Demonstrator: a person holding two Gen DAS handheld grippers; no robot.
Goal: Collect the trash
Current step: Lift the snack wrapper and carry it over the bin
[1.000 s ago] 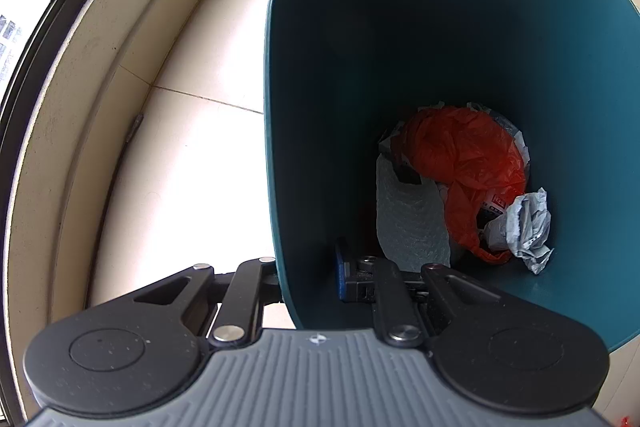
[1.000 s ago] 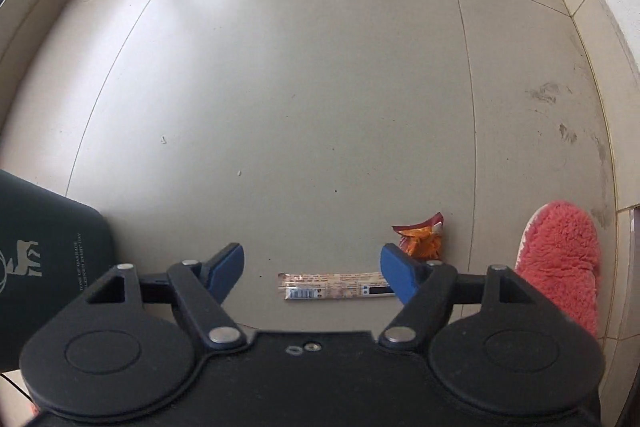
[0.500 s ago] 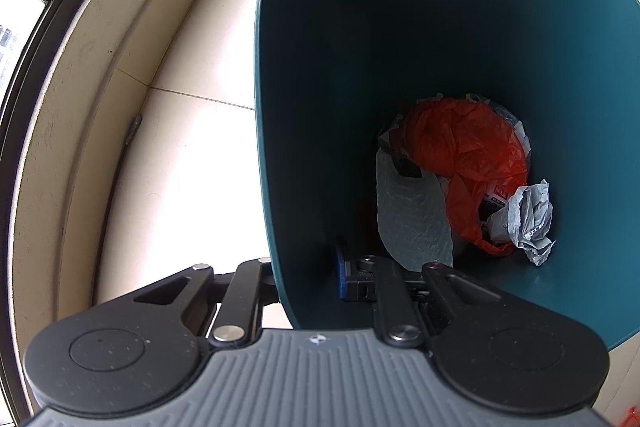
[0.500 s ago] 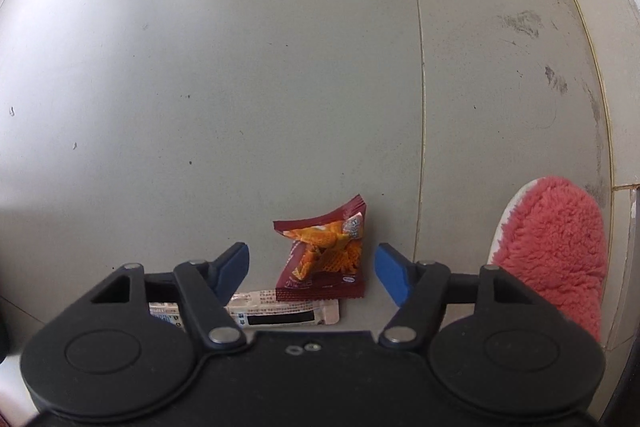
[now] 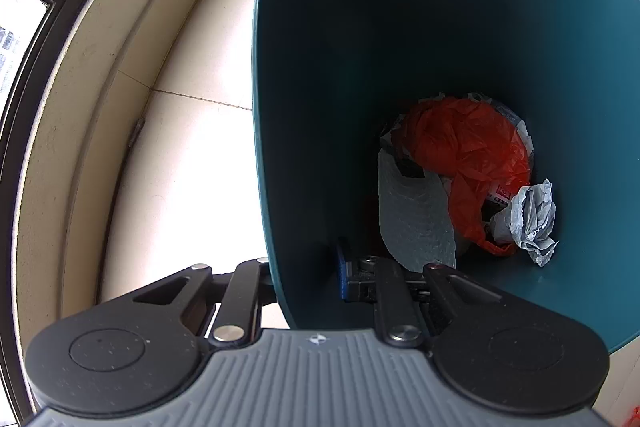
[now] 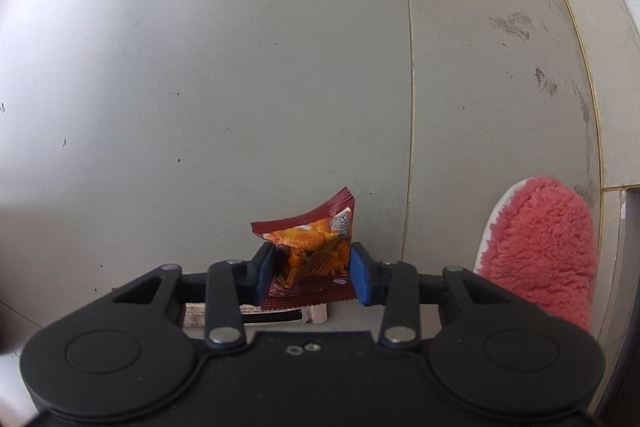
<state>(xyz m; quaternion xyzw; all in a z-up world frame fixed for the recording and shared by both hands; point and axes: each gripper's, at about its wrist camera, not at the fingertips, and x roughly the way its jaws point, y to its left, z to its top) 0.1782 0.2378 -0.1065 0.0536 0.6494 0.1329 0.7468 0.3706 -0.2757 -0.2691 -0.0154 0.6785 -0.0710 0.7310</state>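
Pale glossy floor tiles (image 6: pixel 240 67) fill the right wrist view, crossed by thin grout lines, with a tiled skirting curving along the right edge. By the window wall in the left wrist view, a deep teal bin (image 5: pixel 304 155) stands on the floor, and the left gripper (image 5: pixel 306 281) is clamped on its near wall, one finger outside and the blue pad (image 5: pixel 343 273) inside. Down in the bin, ahead of that gripper, lie an orange plastic bag (image 5: pixel 464 147), a white sheet (image 5: pixel 416 215) and a crumpled grey paper (image 5: pixel 528 219). To the right of the right gripper (image 6: pixel 312 269) sits a fluffy pink slipper (image 6: pixel 540 247). This gripper points down at the floor and its jaws have just been closing; the red snack wrapper (image 6: pixel 312 243) stands between the blue pads, which seem to touch its sides, though a firm pinch is hard to confirm. Just behind the wrapper, under the gripper body, lies a flat strip packet (image 6: pixel 280 315).
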